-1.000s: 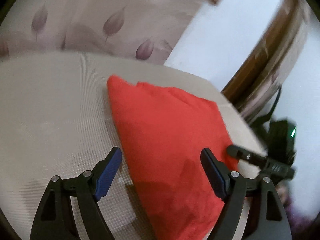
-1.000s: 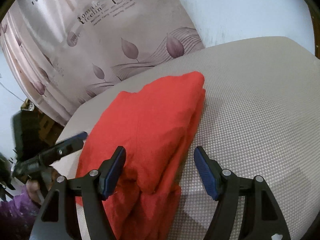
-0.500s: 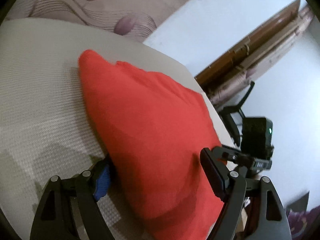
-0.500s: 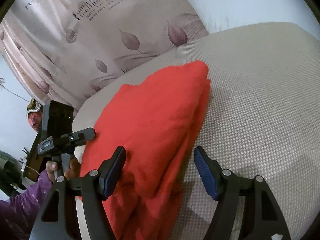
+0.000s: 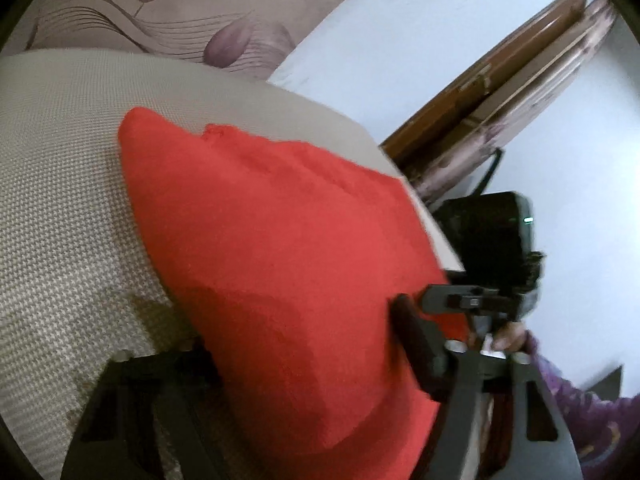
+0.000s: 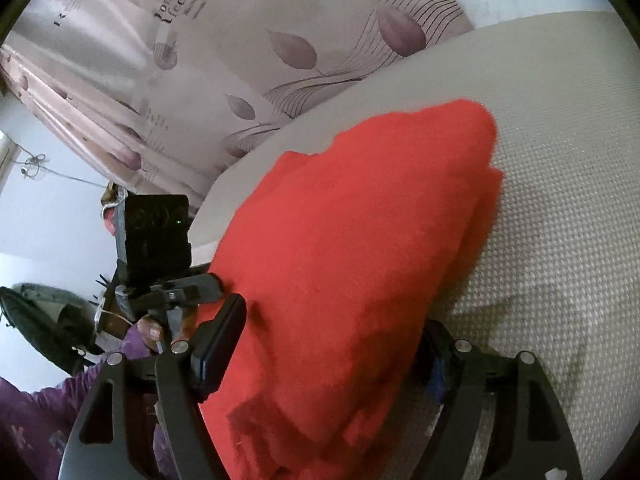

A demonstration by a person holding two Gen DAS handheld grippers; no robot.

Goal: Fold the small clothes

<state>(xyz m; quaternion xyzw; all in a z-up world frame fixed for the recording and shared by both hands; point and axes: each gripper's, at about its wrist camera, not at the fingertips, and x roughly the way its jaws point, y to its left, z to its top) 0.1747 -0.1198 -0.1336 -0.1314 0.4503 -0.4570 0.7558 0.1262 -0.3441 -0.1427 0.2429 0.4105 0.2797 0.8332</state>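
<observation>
A folded red garment lies on a beige woven surface; it also shows in the right wrist view. My left gripper is open, its fingers straddling the garment's near end, the left finger hidden under the cloth. My right gripper is open too, straddling the opposite end, with its right finger partly hidden by the cloth. Each gripper shows in the other's view, the right one and the left one at the garment's edge.
The surface's edge runs just past the garment. A leaf-patterned curtain hangs behind, with a white wall and a wooden door frame. A purple-sleeved arm holds the left gripper.
Both grippers have moved forward and lower onto the garment's two ends, so the cloth now lies between the jaws. The jaws have stayed open.
</observation>
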